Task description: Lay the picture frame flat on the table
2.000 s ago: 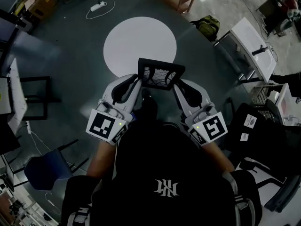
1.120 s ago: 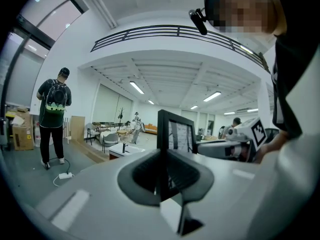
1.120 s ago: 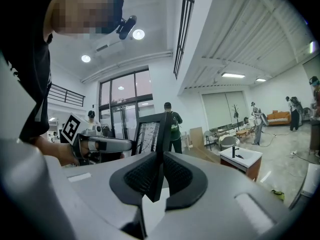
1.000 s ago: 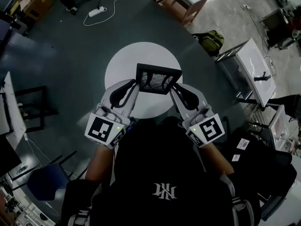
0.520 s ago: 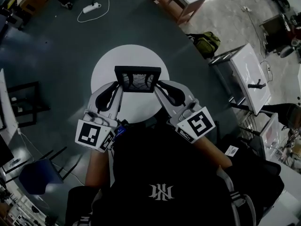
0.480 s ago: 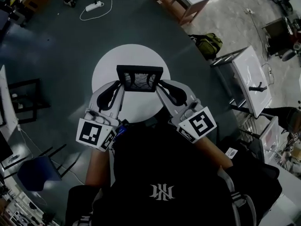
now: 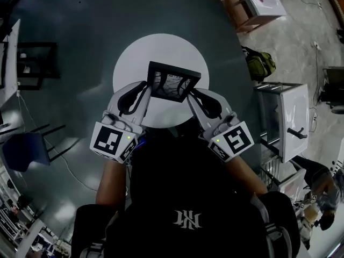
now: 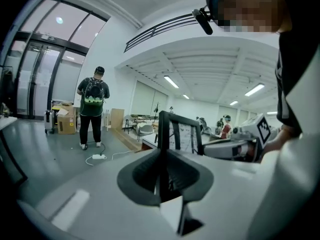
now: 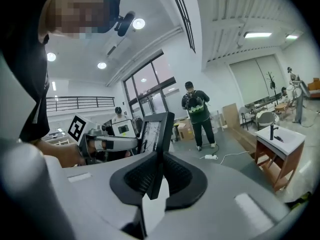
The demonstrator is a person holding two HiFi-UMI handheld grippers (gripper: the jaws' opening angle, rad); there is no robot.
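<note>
A person stands at a small round white tabletop [image 7: 134, 58] with the picture frame [image 7: 173, 81] held out between two grippers. The left gripper [image 7: 149, 90] has the frame's left edge and the right gripper [image 7: 190, 94] has its right edge, each with its marker cube back near the wrist. In the left gripper view the jaws are pressed together on the thin dark edge of the frame, which rises straight out from between them. The right gripper view shows the same thing from the other side: both jaws clamped tight on the frame's edge, with the printed sheet behind the glass just visible.

From above, the frame sits over the near half of the tabletop, its face turned up towards the person and its far edge tilted away, so it is not lying flat. It looks to be held a little off the surface, though I cannot be sure its lower edge is clear of it.

Around the room, someone with a green backpack [image 8: 93, 109] stands on the grey floor with a white power strip [image 8: 98, 156] at their feet. A green bag [image 7: 259, 64] lies on the floor to the right, and a blue chair [image 7: 21, 150] stands off to the left
</note>
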